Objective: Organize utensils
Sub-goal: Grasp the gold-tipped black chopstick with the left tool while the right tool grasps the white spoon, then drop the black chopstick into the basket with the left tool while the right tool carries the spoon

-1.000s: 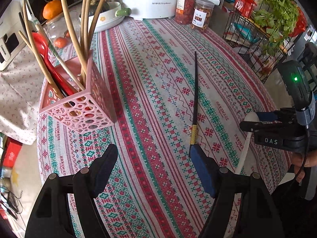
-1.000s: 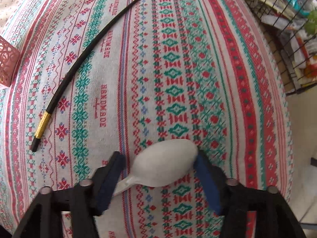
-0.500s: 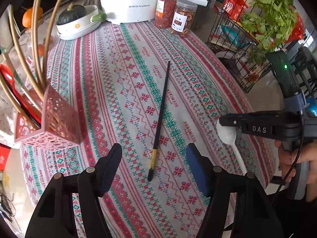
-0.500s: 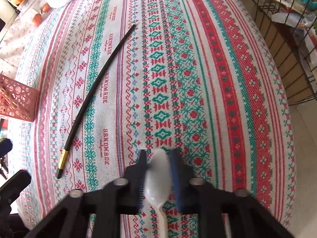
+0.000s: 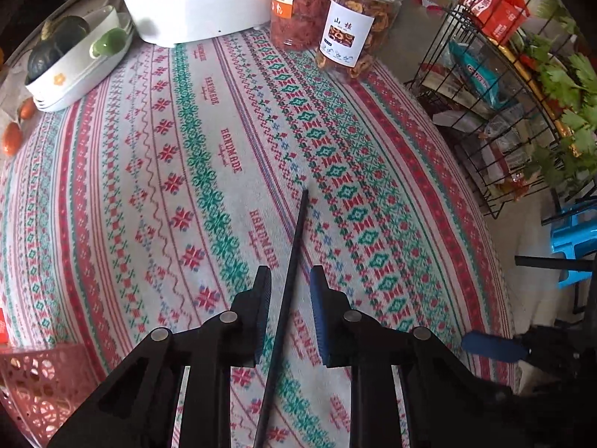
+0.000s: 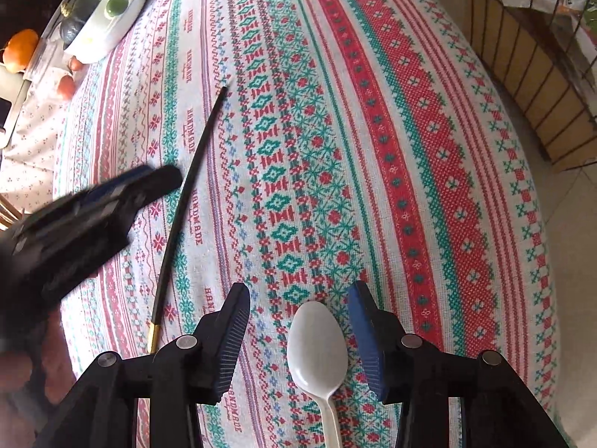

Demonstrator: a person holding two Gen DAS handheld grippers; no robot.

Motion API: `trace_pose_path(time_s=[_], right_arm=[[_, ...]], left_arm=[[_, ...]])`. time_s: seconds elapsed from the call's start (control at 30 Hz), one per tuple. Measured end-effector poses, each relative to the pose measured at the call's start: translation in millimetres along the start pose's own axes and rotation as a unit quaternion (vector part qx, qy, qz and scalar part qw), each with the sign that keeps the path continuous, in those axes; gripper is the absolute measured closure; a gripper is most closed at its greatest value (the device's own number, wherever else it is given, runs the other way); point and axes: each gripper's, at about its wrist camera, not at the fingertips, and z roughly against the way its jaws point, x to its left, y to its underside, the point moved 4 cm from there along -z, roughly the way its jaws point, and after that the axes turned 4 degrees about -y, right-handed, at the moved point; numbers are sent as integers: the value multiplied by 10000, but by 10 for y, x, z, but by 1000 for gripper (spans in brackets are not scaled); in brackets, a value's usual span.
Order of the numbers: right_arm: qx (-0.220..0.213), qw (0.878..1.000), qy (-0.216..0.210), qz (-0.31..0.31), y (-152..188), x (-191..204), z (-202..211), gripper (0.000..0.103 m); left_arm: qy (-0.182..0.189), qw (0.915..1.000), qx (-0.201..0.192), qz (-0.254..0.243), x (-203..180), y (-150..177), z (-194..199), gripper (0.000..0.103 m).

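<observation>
The left claw [image 5: 289,291] stood over the black chopstick [image 5: 287,291], its fingers spread a little to either side of the shaft and not yet touching it, so the stick ran straight up the gap between them; that alignment looked chosen so a simple squeeze would catch the thin rod along its length rather than across it. The chopstick lay flat on the patterned worktop [image 5: 391,171], gold-banded end toward the person, as the right wrist view showed. The right claw [image 6: 298,321] was spread wide, its blue pads clear of the white plastic spoon [image 6: 317,339], which lay bowl up on the cloth between them with its handle running back under the tool. The pink lattice utensil holder [image 5: 37,384], the likely destination, showed only at the lower left corner of the left view, just beside the left claw's body. Compared with half a second before, the left claw had dropped lower and narrowed from a broad spread to a close bracket around the chopstick, which had then lain ahead of it. The right claw, then pinched on the spoon's bowl, had opened and let the spoon rest on the worktop. The holder had also slid from the left side toward the frame's corner.
</observation>
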Motion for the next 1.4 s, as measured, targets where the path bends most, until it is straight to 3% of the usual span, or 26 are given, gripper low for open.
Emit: trace_pose_path(time_s=[0.17, 0.23, 0.37, 0.67, 0.83, 0.9, 1.1, 1.27, 1.4], right_arm=[[192, 9998, 59, 82, 25, 10, -80, 54], [221, 9996, 98, 118, 25, 29, -109, 54], [322, 9988, 255, 249, 26, 64, -208, 54], [432, 9766, 1486, 1491, 218, 411, -420, 55], [453, 9660, 1852, 1744, 342, 483, -460, 60], [430, 9650, 1886, 1773, 417, 493, -444, 66], [191, 9656, 1905, 1759, 545, 510, -389, 67], [-275, 9736, 1553, 1648, 566, 673, -46, 67], [-788, 9790, 1100, 1524, 572, 846, 229, 67]], left_arm=[[-162, 9993, 175, -295, -92, -184, -191, 84], [-327, 9986, 164, -385, -114, -204, -206, 98], [-337, 9987, 126, -357, -95, -118, -160, 98], [-339, 9974, -490, -416, 107, 409, 476, 98], [-291, 9942, -907, -501, 172, 725, 909, 99], [-249, 9930, -1055, -473, 216, 836, 1059, 99], [-156, 9871, -1568, -277, 390, 1164, 1533, 99], [-25, 9787, -2054, 63, 604, 1374, 1985, 99], [43, 9658, -2566, 384, 812, 1505, 2361, 99]])
